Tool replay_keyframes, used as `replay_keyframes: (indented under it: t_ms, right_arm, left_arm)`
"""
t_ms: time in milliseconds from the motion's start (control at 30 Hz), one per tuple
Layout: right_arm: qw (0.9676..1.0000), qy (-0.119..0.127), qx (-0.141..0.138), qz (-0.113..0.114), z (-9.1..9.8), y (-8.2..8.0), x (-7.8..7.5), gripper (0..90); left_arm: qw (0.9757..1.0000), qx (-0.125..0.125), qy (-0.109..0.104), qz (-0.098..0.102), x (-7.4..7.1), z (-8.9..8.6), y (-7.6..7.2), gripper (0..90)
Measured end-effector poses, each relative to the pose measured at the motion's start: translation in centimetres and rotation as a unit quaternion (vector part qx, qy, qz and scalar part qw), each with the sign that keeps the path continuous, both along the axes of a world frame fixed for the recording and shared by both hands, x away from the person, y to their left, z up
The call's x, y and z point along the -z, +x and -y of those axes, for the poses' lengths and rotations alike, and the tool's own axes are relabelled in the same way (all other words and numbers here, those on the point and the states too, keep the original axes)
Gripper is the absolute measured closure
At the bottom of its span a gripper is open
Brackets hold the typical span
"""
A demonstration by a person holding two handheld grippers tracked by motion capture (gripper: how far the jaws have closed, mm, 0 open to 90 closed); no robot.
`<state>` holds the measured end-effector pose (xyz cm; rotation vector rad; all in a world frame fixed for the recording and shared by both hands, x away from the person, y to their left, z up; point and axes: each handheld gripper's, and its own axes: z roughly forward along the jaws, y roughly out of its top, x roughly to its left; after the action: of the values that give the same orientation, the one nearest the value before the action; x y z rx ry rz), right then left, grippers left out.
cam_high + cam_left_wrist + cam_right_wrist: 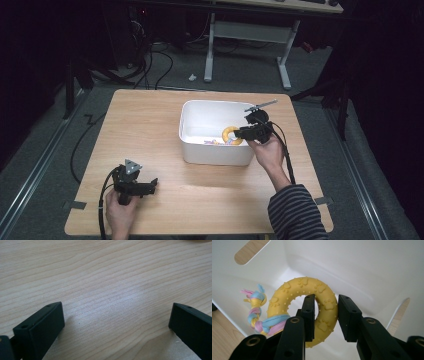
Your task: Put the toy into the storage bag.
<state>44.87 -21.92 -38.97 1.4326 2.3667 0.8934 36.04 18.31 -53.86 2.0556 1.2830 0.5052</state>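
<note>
A yellow rubber ring toy (294, 293) with paw prints, tied to a pink, blue and yellow braided rope (258, 312), hangs inside the white bin (192, 150). My right gripper (326, 315) is shut on the ring's right side, one jaw through its hole. In the high view this gripper (239, 133) reaches over the bin's right wall with the ring (229, 134) at its tip. My left gripper (150, 186) lies low over the table near the front left corner. Its jaws stand open over bare wood (115, 312).
The white bin has slot handles (249, 251) in its walls and sits right of centre on the wooden table (145, 130). Beyond the table is dark floor with cables and a white desk frame (245, 35).
</note>
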Motion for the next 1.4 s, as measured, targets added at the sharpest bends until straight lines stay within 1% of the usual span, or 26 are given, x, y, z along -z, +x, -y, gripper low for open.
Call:
replay_keyframes:
  t_ms: [167, 267, 467, 533, 567, 600, 633, 733, 900, 1067, 1100, 1200, 1400]
  right_arm:
    - [1.0, 0.002, -0.002, -0.006, 0.0, -0.2, 0.2, 68.5]
    - [0.9999, 0.007, -0.004, -0.006, 0.2, -0.3, 0.3, 68.4]
    - [0.9999, 0.006, -0.01, -0.005, 0.1, -0.5, 0.2, 67.7]
    - [0.9999, 0.007, -0.011, -0.003, 0.2, -0.5, 0.1, 65.0]
    - [0.9997, 0.019, -0.014, -0.004, 0.2, -0.5, 0.1, 61.4]
    - [0.9996, 0.024, -0.012, -0.005, 0.3, -0.6, 0.0, 58.8]
    - [0.9996, 0.026, -0.014, 0.001, 0.3, -0.6, -0.1, 57.1]
    - [0.9997, 0.021, -0.013, 0.007, 0.4, -0.9, -0.3, 52.9]
    - [0.9993, 0.026, -0.012, 0.023, 0.7, -1.4, -0.7, 49.3]
    - [0.9985, 0.032, -0.012, 0.043, 1.0, -2.1, -1.4, 48.5]
    - [0.9985, 0.032, -0.012, 0.043, 1.0, -2.1, -1.4, 48.5]
    - [0.9978, 0.036, -0.013, 0.054, 1.5, -2.5, -1.8, 48.4]
    - [0.9971, 0.046, -0.007, 0.061, 2.3, -3.1, -2.4, 48.0]
  left_arm:
    - [1.0, 0.0, 0.001, 0.0, 0.0, 0.0, 0.0, 0.4]
    - [1.0, 0.0, 0.001, 0.0, 0.0, 0.0, 0.0, 0.4]
    - [1.0, 0.001, 0.0, 0.0, 0.0, 0.0, 0.0, 0.4]
    - [1.0, 0.001, 0.001, 0.0, 0.0, 0.0, 0.0, 0.4]
    - [1.0, 0.001, 0.0, 0.0, 0.0, 0.0, 0.0, 0.4]
    - [1.0, 0.001, 0.0, 0.0, 0.0, 0.0, 0.0, 0.4]
    - [1.0, 0.001, 0.001, 0.0, 0.0, 0.0, 0.0, 0.4]
    - [1.0, 0.001, 0.0, 0.0, 0.0, 0.0, 0.0, 0.4]
    - [1.0, 0.001, 0.0, 0.0, 0.0, 0.0, 0.0, 0.4]
    - [1.0, 0.001, 0.0, 0.0, 0.0, 0.0, 0.0, 0.4]
    - [1.0, 0.001, 0.0, 0.0, 0.0, 0.0, 0.0, 0.4]
    - [1.0, 0.001, 0.0, 0.0, 0.0, 0.0, 0.0, 0.4]
    - [1.0, 0.001, 0.0, 0.0, 0.0, 0.0, 0.0, 0.4]
